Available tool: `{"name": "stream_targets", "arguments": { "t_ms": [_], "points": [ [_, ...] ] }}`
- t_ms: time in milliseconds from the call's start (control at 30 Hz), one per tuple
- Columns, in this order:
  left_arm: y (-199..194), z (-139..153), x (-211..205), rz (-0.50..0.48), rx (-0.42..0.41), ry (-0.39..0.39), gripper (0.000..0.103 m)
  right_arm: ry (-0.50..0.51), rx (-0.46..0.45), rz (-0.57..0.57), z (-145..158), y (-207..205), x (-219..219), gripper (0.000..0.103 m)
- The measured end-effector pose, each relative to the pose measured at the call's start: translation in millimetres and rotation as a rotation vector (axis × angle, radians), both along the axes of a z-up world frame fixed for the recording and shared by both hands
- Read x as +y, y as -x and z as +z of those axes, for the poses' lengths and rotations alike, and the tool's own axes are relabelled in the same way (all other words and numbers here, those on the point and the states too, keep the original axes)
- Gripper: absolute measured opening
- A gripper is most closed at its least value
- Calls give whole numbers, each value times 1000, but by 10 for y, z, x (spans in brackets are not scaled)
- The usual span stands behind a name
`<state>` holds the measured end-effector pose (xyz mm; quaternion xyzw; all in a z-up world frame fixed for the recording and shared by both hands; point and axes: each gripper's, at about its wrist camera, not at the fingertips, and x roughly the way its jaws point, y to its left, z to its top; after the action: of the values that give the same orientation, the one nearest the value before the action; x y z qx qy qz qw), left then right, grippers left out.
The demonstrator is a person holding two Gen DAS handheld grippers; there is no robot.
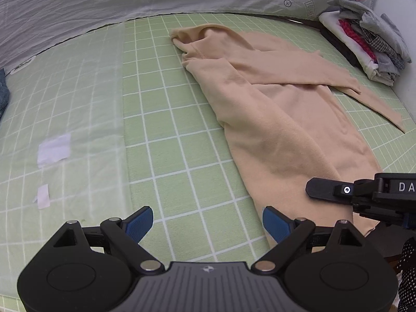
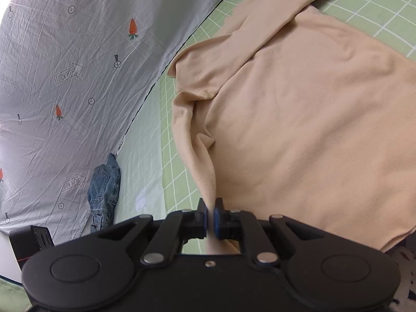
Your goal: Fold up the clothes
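Observation:
A beige long-sleeved top (image 1: pixel 283 109) lies on the green checked mat (image 1: pixel 166 140), its sleeves crossed over the body. My left gripper (image 1: pixel 207 222) is open and empty, low over the mat beside the top's near hem. My right gripper (image 2: pixel 210 214) is shut on a pinched fold at the top's (image 2: pixel 306 135) near edge. The right gripper also shows in the left wrist view (image 1: pixel 364 195) at the right, over the hem.
A stack of folded clothes (image 1: pixel 364 44) sits at the mat's far right corner. A denim garment (image 2: pixel 104 192) lies at the mat's left edge by the grey printed sheet (image 2: pixel 65 78). White paper scraps (image 1: pixel 53 149) lie on the left of the mat.

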<state>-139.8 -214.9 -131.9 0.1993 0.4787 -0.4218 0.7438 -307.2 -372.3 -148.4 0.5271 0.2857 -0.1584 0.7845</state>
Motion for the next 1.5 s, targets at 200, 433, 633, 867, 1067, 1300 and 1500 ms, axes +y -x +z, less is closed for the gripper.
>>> {"name": "stream_targets", "arguments": {
  "t_ms": [200,433,633,867,1067,1300,1500],
  "points": [
    [243,-109,-244,-30,-8,-60,92,35,99,65,-98,-10,-202,6],
    [435,-270,-367,-33,-50,-146,92,164,219,191,-102,-134,-206,11],
    [500,-285,-397,-8,-85,-160,98,252,266,243,-55,-138,-201,14],
    [365,-310,-402,27,-12,-173,100,303,308,259,6,-140,-283,17],
    [152,-195,-464,71,2,-145,100,316,298,142,151,-97,-637,30],
    [-397,93,-629,216,-18,-39,100,318,295,-58,266,17,-1256,37],
    [-1044,274,-929,346,8,52,100,348,326,-196,262,78,-1842,39]
  ]
}}
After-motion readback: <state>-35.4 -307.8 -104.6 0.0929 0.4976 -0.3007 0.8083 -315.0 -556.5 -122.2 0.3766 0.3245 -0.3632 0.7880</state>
